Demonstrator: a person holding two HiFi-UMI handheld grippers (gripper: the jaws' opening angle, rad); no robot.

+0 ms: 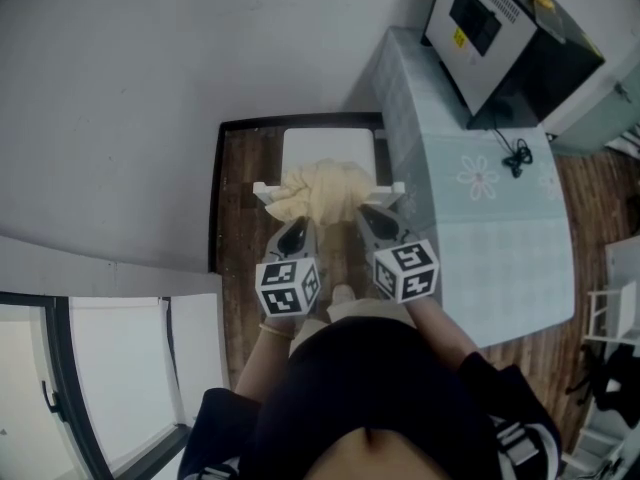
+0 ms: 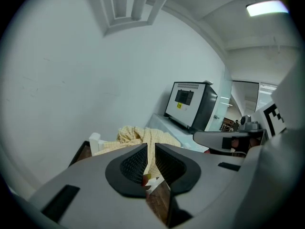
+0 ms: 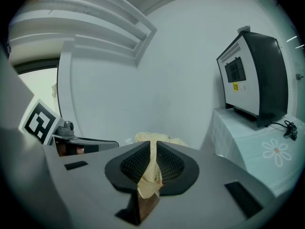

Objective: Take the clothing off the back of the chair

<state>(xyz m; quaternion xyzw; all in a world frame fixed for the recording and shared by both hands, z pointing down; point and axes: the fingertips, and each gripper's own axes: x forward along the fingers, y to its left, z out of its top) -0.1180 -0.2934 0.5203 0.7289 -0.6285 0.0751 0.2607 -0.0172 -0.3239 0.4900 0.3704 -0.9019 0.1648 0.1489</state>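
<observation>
Clothing (image 1: 322,190): bunched on chair back (image 1: 262,189), cream cloth pinched between closed jaws of left hand-held gripper (image 1: 297,224) and right hand-held gripper (image 1: 371,215), side by side.

Clothing (image 1: 322,190) on chair (image 1: 330,148) back, table (image 1: 490,248) right of chair, machine (image 1: 495,33) on table

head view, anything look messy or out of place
The pale yellow checked cloth is bunched in a crumpled heap on the back of the white chair, not draped flat; left claw and right claw each pinch a fold.
</observation>
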